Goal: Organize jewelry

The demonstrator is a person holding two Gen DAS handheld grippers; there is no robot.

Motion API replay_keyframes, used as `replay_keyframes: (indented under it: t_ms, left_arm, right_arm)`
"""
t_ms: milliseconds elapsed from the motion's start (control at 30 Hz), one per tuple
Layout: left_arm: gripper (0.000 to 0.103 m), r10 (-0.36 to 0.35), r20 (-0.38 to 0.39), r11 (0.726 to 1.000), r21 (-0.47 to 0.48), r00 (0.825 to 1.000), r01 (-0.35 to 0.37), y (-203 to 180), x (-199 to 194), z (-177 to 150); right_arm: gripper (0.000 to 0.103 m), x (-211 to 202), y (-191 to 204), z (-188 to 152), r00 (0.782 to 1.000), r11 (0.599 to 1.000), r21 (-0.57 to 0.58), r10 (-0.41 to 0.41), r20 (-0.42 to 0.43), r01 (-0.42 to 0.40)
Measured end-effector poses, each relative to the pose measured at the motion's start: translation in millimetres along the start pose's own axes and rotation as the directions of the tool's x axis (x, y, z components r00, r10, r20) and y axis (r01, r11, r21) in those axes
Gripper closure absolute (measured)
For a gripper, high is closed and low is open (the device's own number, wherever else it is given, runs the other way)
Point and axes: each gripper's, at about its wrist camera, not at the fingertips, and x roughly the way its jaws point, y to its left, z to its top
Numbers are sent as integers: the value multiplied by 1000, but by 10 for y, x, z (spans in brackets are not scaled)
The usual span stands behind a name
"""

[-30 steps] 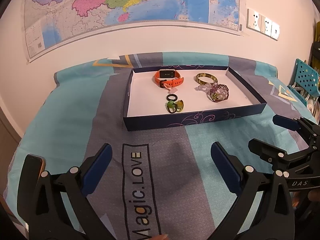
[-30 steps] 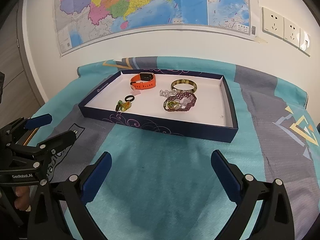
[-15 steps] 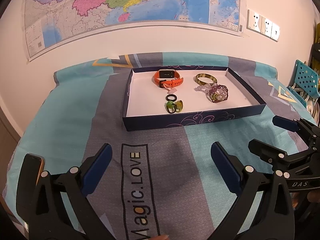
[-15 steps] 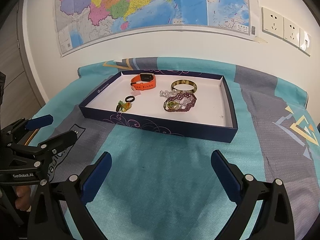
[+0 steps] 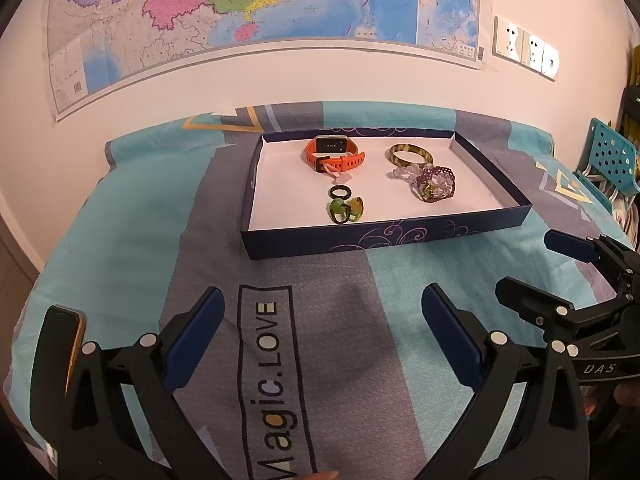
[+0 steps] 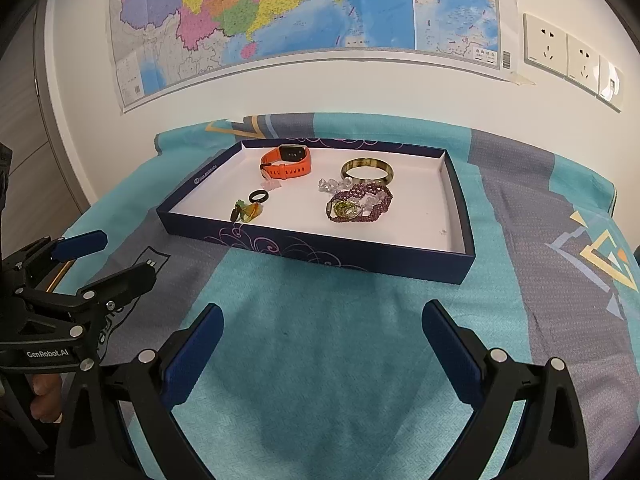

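A shallow dark-blue box with a white floor lies on the patterned cloth. Inside are an orange watch, a brown-green bangle, a purple bead bracelet with clear beads beside it, a black ring, and green and amber rings. My left gripper hovers open in front of the box. My right gripper is open too, empty, near the box's front right.
A phone lies on the cloth by the left gripper's left finger. The cloth carries a "Magic.LOVE" print. A map and wall sockets are on the wall behind. A teal perforated stool stands at the right.
Both grippers have drifted very slightly; the box and the jewelry inside it have not moved.
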Motion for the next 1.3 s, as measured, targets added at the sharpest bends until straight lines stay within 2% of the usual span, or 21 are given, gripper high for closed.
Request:
replay_keyframes:
  t_ms: [1300]
  left_arm:
    - [6,-4,-9,1000,-1,1000,4,-16,28,-36]
  right_arm:
    - [7,28,-23,-3,1000,1000,8,2,-6,-2]
